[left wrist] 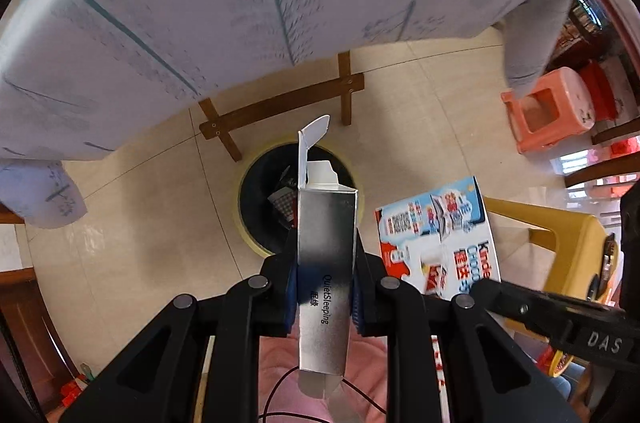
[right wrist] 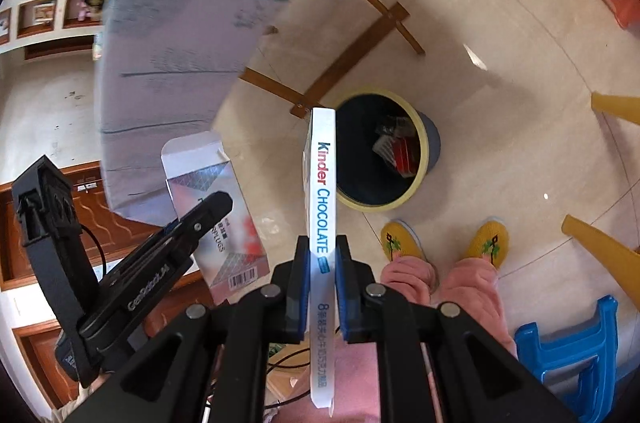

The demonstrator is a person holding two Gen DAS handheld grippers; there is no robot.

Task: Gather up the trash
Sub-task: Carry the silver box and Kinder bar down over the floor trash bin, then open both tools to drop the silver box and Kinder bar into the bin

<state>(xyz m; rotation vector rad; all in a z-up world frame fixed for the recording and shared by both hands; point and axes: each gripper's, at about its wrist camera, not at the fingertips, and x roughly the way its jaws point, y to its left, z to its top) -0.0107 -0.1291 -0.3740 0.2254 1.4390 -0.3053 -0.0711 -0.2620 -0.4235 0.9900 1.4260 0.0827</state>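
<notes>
My left gripper (left wrist: 325,287) is shut on a silver earplug box (left wrist: 326,251) with its top flap open, held above a round bin. The bin (left wrist: 256,235) has a yellow rim and a dark inside with some trash in it, and it stands on the tiled floor below. My right gripper (right wrist: 322,287) is shut on a flat Kinder chocolate box (right wrist: 323,199), seen edge-on. In the right wrist view the bin (right wrist: 420,127) lies ahead, slightly to the right. The left wrist view shows the Kinder box (left wrist: 440,235) at the right; the right wrist view shows the earplug box (right wrist: 224,207) at the left.
A table with a pale patterned cloth (left wrist: 200,3) overhangs the floor, its wooden base (left wrist: 280,107) just beyond the bin. A pink stool (left wrist: 552,107), a yellow stool (left wrist: 568,247) and a blue stool (right wrist: 568,347) stand nearby. The person's feet in yellow slippers (right wrist: 400,239) are beside the bin.
</notes>
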